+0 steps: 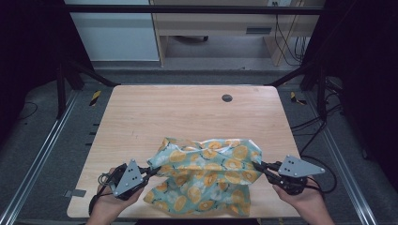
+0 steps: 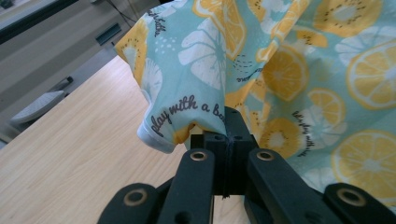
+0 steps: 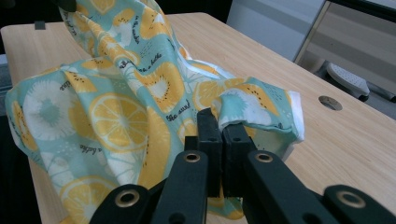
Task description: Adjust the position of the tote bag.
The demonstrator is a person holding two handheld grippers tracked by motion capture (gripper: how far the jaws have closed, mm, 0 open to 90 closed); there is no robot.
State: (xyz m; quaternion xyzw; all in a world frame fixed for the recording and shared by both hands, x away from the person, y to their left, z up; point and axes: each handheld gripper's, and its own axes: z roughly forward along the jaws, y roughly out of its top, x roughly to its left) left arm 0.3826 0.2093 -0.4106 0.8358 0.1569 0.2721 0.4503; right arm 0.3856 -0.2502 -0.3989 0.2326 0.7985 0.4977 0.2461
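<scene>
With both the left gripper (image 1: pixel 151 170) and right gripper (image 1: pixel 259 167) jaws clamped on opposite edges of the fruit-print cloth (image 1: pixel 206 176), lifted between them above the surface (image 1: pixel 187 112), the step looks like spreading; next probably calls for drawing the jaws apart.

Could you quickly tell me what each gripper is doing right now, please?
Left gripper: closed, pinching the fruit-print cloth at its left edge.
Right gripper: closed, pinching the same cloth's right edge.

Light wood table (image 1: pixel 141 117), rounded corners, dark round grommet (image 1: pixel 227 98) near far edge. Teal cloth with orange-slice print (image 1: pixel 206 180) bunched on near half, lower edge hanging over near edge.
</scene>
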